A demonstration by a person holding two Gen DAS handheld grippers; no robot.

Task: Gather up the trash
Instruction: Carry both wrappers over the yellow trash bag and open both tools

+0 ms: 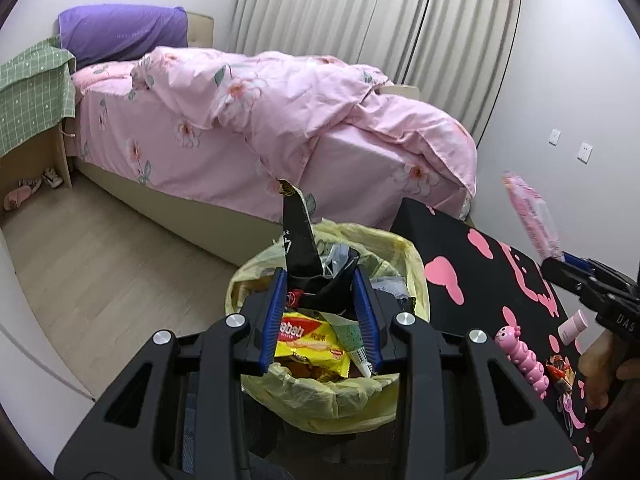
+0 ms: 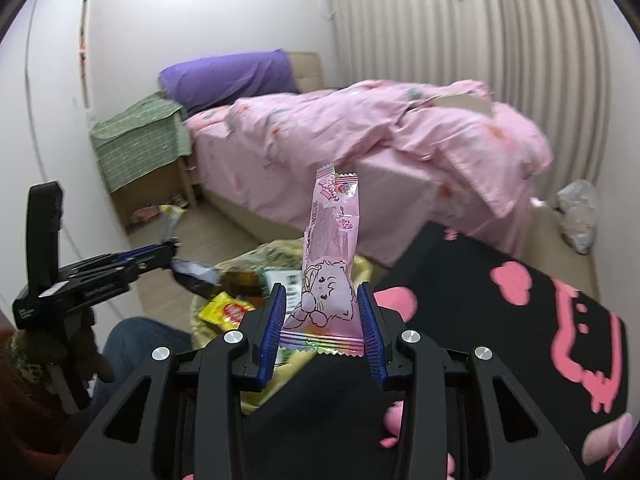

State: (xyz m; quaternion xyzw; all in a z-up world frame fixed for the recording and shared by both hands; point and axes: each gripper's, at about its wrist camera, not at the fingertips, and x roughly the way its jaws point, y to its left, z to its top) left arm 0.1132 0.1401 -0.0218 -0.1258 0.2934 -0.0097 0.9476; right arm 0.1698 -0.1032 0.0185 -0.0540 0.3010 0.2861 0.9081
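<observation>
My left gripper (image 1: 320, 280) is shut on a black wrapper (image 1: 298, 240) that stands up between its blue pads, right above a bin lined with a yellow bag (image 1: 320, 400). The bin holds a yellow snack packet (image 1: 308, 340) and other wrappers. My right gripper (image 2: 322, 300) is shut on a pink cartoon candy wrapper (image 2: 330, 264), held upright above the black table (image 2: 500, 320). In the left wrist view the right gripper (image 1: 560, 258) shows at the right with the pink wrapper (image 1: 530, 212). The bin (image 2: 248, 296) lies to the lower left in the right wrist view.
A bed with a pink quilt (image 1: 280, 112) stands behind the bin. On the black and pink table (image 1: 480, 264) lie a pink caterpillar toy (image 1: 524, 360), a small pink tube (image 1: 574, 326) and candy wrappers (image 1: 560, 372). A green-covered nightstand (image 1: 32, 104) is at the left.
</observation>
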